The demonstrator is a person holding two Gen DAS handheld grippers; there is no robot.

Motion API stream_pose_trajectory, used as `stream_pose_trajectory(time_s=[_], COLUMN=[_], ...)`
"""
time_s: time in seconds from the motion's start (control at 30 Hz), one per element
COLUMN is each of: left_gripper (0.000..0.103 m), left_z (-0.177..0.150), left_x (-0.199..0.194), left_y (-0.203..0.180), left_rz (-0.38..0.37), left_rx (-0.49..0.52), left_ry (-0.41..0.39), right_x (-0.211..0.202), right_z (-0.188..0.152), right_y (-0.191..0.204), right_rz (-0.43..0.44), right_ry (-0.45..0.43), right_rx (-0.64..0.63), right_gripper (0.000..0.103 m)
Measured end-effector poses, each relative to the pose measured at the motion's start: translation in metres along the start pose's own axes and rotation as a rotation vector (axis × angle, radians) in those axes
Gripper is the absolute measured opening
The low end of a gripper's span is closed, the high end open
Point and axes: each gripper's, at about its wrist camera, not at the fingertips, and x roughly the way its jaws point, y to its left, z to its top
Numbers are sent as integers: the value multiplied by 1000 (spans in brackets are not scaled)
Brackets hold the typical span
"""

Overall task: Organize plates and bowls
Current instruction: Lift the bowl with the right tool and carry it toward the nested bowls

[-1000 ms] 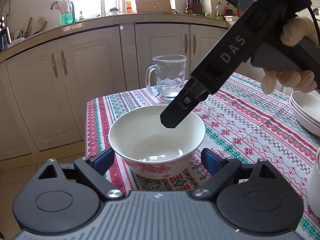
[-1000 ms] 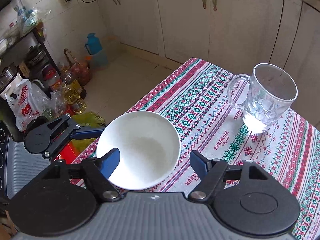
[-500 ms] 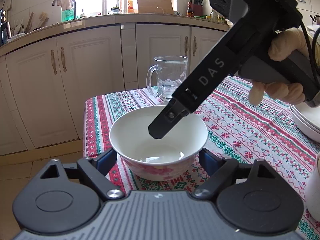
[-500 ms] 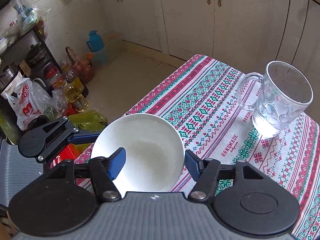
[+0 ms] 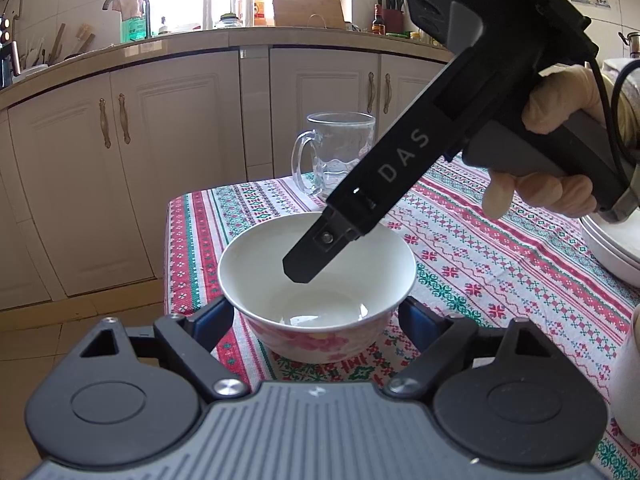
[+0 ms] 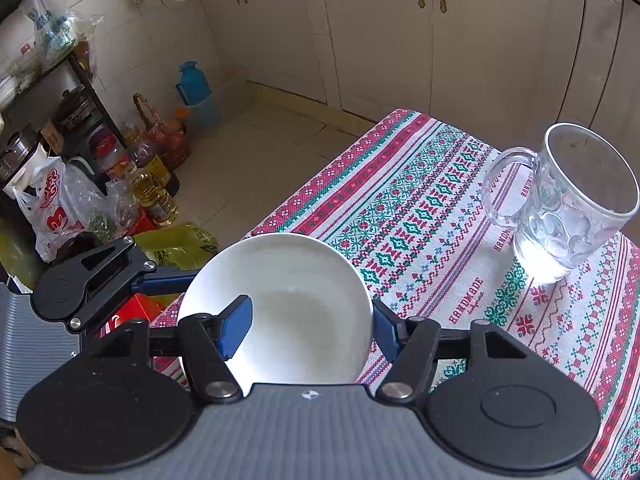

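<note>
A white bowl (image 5: pixel 360 276) with pink flowers on its outside stands on the patterned tablecloth (image 5: pixel 480 264) at the table's near left corner. My left gripper (image 5: pixel 316 316) is low and level around it, with both blue pads against the bowl's lower sides. In the right wrist view one of its fingers (image 6: pixel 168 280) reaches the bowl (image 6: pixel 304 304) from the left. My right gripper (image 6: pixel 310 330) comes down steeply from above and straddles the bowl's far wall. One blue pad (image 6: pixel 238 326) hangs free inside the bowl and the other sits just outside the rim.
An empty glass mug (image 5: pixel 336 152) stands behind the bowl. Stacked white dishes (image 5: pixel 612 248) sit at the right edge, and a white object (image 5: pixel 628 380) at lower right. The table edge drops to the floor on the left, where bottles and bags (image 6: pixel 152 192) stand.
My right gripper sank toward the bowl and its jaws narrowed; one finger now dips inside. My left gripper's pads closed in against the bowl's sides.
</note>
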Motion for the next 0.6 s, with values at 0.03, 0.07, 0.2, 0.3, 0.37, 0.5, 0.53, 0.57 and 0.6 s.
stream_pose_trajectory(time_s=[0.03,0.07,0.2,0.3,0.37,0.5,0.53,0.57,0.6], left_gripper=[89,89,89,89,89,89,89,89,89], left_z=[0,0,1,1,2,4,5,7,7], left_x=[0,0,-1,-5,-9,-19,-22,-25,-29], left_y=[0,0,0,-2,-4,-9,-12,-14,-17], left_rz=[-3,-6,-12,-17,-21,-28,-29,-30,-32], left_rx=[0,1,8,14,21,36,43,49,52], left_ry=[1,2,8,10,9,12,13,15,14], right_x=[0,0,-1,-4,-7,-19,-23,-26,-30], right_z=[0,0,-1,-3,-4,-10,-11,-13,-15], right_y=[-1,-1,-1,1,1,6,8,10,12], right_rz=[3,7,7,12,16,26,26,25,24], right_ry=[-1,0,1,3,2,-12,-14,-14,-15], right_rx=[3,5,4,5,10,14,11,11,12], right_gripper=[69,69,68,68,68,68,69,69,69])
